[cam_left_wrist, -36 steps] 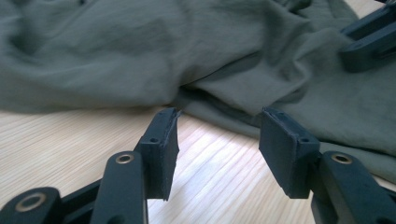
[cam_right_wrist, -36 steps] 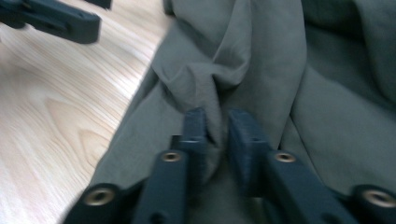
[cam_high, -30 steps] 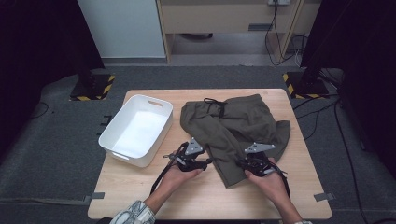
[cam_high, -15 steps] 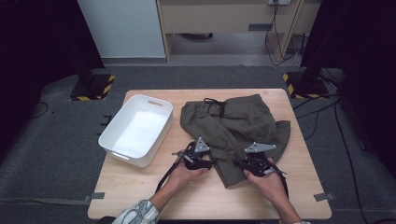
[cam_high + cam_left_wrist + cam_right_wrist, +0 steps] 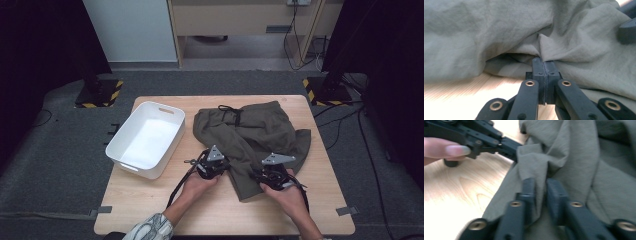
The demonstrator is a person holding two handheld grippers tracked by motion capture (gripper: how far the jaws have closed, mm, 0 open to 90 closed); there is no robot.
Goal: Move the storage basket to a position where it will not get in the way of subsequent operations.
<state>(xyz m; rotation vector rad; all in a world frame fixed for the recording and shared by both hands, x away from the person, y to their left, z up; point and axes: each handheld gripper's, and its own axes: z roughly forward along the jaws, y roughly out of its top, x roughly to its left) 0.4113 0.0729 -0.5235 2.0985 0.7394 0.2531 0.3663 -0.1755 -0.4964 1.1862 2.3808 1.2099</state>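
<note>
An olive garment [image 5: 260, 130] with a black drawstring [image 5: 231, 112] lies spread on the right half of the wooden table [image 5: 150, 210]. My left gripper [image 5: 226, 167] is at the garment's near left edge. In the left gripper view its jaws [image 5: 544, 62] have just closed and are shut on a pinch of the cloth [image 5: 499, 30]. My right gripper [image 5: 256, 174] sits on the near hem. Its jaws [image 5: 540, 185] have just been opening, and a loose fold of the cloth [image 5: 574, 152] stands in the gap. The left gripper [image 5: 509, 146] shows in the right gripper view, close by.
A white plastic bin [image 5: 147, 137] stands empty on the table's left half, just left of the left hand. Bare wood lies along the near edge. Grey carpet surrounds the table, with black stands and cables on both sides.
The left gripper has crept slightly right onto the garment's edge. The right hand has held still.
</note>
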